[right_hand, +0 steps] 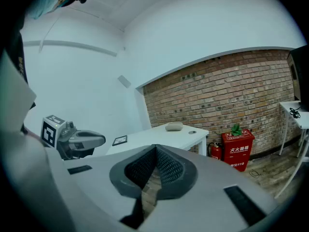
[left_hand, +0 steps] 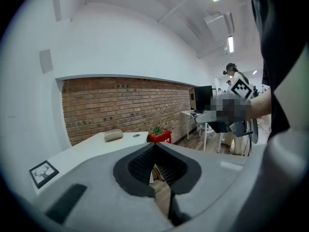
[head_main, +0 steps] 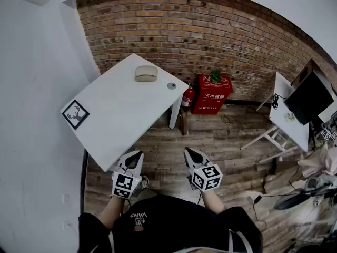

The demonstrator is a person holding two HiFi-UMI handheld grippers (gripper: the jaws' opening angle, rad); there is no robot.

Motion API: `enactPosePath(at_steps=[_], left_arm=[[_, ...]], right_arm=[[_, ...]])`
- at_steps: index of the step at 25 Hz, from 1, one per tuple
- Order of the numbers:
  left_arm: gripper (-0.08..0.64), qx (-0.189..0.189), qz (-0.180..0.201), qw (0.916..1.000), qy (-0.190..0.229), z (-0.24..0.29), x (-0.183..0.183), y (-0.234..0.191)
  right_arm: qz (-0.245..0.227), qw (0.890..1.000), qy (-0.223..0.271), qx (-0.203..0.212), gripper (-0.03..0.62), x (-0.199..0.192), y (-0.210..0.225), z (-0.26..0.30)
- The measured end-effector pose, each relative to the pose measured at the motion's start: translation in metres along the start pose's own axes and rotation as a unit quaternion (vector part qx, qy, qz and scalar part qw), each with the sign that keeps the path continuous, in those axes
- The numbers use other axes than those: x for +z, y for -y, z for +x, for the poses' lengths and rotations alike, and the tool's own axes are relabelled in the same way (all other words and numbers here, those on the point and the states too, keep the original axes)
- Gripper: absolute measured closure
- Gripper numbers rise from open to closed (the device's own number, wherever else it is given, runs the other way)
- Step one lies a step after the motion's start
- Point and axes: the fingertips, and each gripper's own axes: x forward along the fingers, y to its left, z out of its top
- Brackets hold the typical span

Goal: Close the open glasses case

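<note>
Ok so this looks like the very start imo, nothing's in contact w/ anything yet. The glasses case (head_main: 146, 73), beige-ish, sits at the far end of the white desk (head_main: 121, 120), close to the brick wall (head_main: 158, 25), w/ a small round thing (head_main: 171, 86) near it toward the desk's right edge. It's too small in every view to tell how far the lid stands open; from the head view it looks pretty flat tbh. The person stands back at the near end, both grippers held out in front of the body over the wood floor (head_main: 168, 136), not over the desk. Left gripper (head_main: 138, 153) is just beside the desk's near corner: jaws fully together, nothing b/w them, and its own view shows only floor past them. Right gripper (head_main: 188, 151) is the same deal, jaws pressed together and empty. Both point fwd and a bit down, well apart from the case. So the step in hand = the approach, not the closing itself. Next move prob calls for moving up along the desk to the far end, getting one gripper above the lid and pressing it down onto the base. Jaws as they are should do fine for a push, no need to spread them. The other gripper could steady the base so the case doesn't skid toward the wall. Also there: a deer picture card (head_main: 75, 114) at the desk's left corner and a red fire-extinguisher box (head_main: 213, 94) on the floor beyond the desk, neither in the way afaict.
</note>
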Motion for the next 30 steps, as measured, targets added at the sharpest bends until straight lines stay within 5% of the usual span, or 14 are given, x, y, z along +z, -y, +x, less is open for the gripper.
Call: enactPosePath(at_steps=[10,13,18,30], left_arm=[[0.536,-0.018,-0.008,0.9998,0.009,-0.006,-0.002,0.032],[0.257,-0.038,-0.039,0.9985,0.008,-0.005,0.0,0.04],[0.256,-0.054,-0.05,0.9973,-0.002,0.003,-0.009,0.033],[0.256,-0.066,-0.05,0.9965,0.002,0.078,-0.005,-0.054]], right_arm=[[0.0,0.999,0.028,0.026,0.591,0.004,-0.007,-0.017],[0.016,0.999,0.028,0.034,0.455,0.004,-0.004,-0.015],[0.031,0.998,0.026,0.042,0.368,0.003,-0.003,0.0],[0.036,0.999,0.01,0.023,0.364,0.028,0.024,0.093]])
